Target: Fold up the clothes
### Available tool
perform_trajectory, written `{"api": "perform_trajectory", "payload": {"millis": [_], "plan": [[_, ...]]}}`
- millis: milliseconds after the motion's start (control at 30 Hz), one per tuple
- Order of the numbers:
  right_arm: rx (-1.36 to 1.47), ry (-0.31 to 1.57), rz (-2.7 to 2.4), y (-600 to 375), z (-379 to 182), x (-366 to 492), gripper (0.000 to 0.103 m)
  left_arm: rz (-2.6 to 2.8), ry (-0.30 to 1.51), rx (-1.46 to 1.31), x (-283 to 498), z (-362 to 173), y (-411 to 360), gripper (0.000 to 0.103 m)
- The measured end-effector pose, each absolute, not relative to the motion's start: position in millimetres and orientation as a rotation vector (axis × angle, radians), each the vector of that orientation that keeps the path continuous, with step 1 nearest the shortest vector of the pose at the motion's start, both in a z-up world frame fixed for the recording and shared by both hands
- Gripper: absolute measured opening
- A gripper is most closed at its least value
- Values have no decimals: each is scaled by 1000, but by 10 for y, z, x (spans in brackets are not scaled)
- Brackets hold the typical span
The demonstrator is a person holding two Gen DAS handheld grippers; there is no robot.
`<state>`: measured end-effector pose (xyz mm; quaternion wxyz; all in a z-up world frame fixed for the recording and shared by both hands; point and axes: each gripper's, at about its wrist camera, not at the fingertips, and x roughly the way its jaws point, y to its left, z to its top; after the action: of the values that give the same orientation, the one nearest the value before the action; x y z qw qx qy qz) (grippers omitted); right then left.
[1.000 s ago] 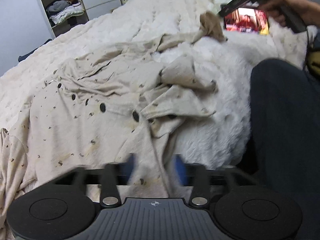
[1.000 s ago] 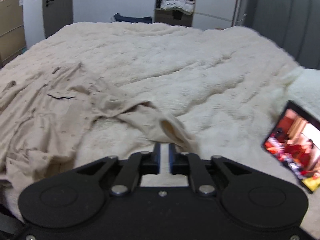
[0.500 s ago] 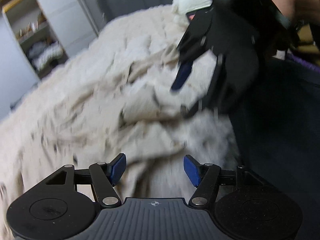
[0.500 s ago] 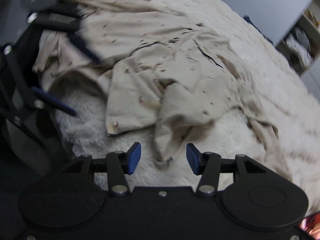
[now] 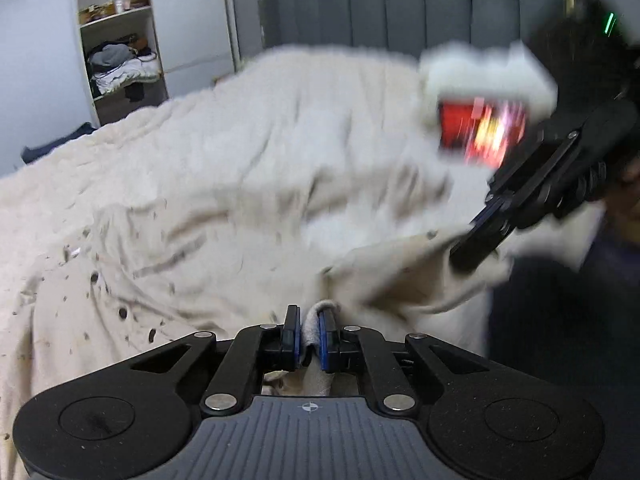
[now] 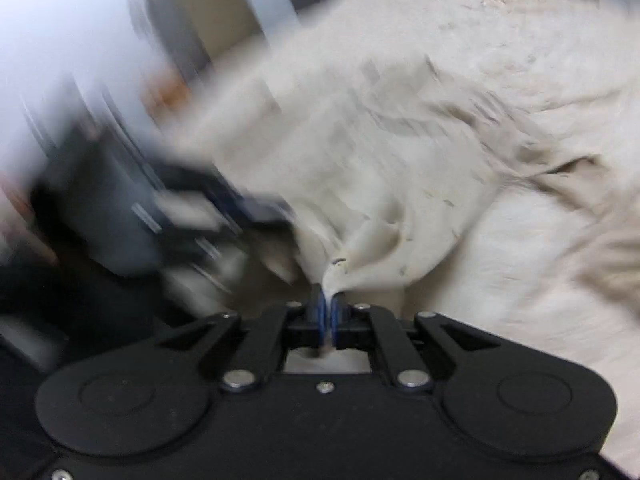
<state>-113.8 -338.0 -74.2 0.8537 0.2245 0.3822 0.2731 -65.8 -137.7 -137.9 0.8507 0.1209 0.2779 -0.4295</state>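
The shirt [image 5: 120, 280], beige with small dark spots and dark buttons, lies spread and wrinkled on a cream fluffy blanket [image 5: 280, 120] that covers the bed. Its near edge is lifted off the blanket at two places. The left gripper [image 5: 309, 334] has its blue pads pressed on a fold of the shirt cloth, which sticks up between them; its jaws are closing at this moment. The right gripper [image 6: 327, 314] is clenched on another thin edge of the same shirt [image 6: 380, 184], and the cloth rises from its tips in a small peak. In the left wrist view the right gripper [image 5: 480, 240] shows at the right side, its tips at a corner of the shirt, and the cloth stretches between the two grippers. Behind it a lit screen [image 5: 480, 132] with red colours leans against a white pillow [image 5: 480, 72], very blurred. A grey padded headboard [image 5: 400, 4] stands at the back, and to the left an open shelf [image 5: 120, 64] holds piled clothes.
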Motion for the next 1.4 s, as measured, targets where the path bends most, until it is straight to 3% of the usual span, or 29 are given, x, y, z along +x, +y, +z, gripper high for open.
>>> {"api": "perform_trajectory", "payload": {"millis": [67,167,267,300,333,400,467,533,600,767,833,867,900,933,967,1067,1100,1133,1200,1233,1300,1400], "plan": [[567,731,463,-3766,-576,-1135,7,-923,613,191,-517,-1280,-1305,8],[449,801,254,-3921,-682,-1090,22,-893,625,309,-528,-1425,-1436,11],[287,935,98,-3916,-1010,-1090,36,-1005,729,406,-698,-1695,-1605,40],[238,970,81,-3862,-1114,-1115,37,-1007,715,461,-805,-1765,-1647,61],[191,1002,69,-3801,-1212,-1142,39,-1007,696,517,-914,-1833,-1687,69],[106,1033,87,-3657,-1356,-1214,49,-997,654,586,-1061,-1890,-1731,70],[-81,1052,104,-3442,-1515,-1268,50,-985,625,655,-1168,-1950,-1781,72],[-181,1042,88,-3357,-1572,-1305,63,-973,592,724,-1281,-2004,-1819,72],[-240,1019,73,-3335,-1627,-1333,65,-960,579,745,-1299,-2026,-1796,72],[186,907,78,-3921,-1835,-1138,65,-895,564,776,-1372,-2139,-1531,73],[246,879,96,-3982,-1869,-1113,59,-862,557,824,-1437,-2180,-1353,75],[246,868,128,-3962,-1890,-1091,55,-832,561,841,-1448,-2219,-1285,75],[243,871,144,-3940,-1909,-1074,38,-800,566,856,-1455,-2260,-1219,75],[245,897,169,-3898,-1939,-1038,11,-783,578,859,-1448,-2303,-1186,75],[262,959,189,-3856,-1988,-979,0,-773,605,862,-1439,-2412,-1151,75],[352,1056,272,-3784,-1971,-940,0,-777,640,936,-1453,-2753,-1196,75],[378,1059,304,-3776,-1932,-958,0,-770,621,953,-1466,-2782,-1216,67],[440,1049,370,-3785,-1825,-1010,0,-761,598,970,-1481,-2802,-1237,45],[573,976,469,-3899,-1557,-1168,0,-744,553,1003,-1510,-2841,-1279,17],[670,906,468,-4093,-1423,-1285,0,-764,557,967,-1498,-2765,-1266,11],[878,744,456,-4530,-1136,-1538,0,-804,563,891,-1469,-2585,-1220,10],[748,822,101,-4835,-1131,-1678,0,-820,564,852,-1439,-2424,-1151,12]]}}
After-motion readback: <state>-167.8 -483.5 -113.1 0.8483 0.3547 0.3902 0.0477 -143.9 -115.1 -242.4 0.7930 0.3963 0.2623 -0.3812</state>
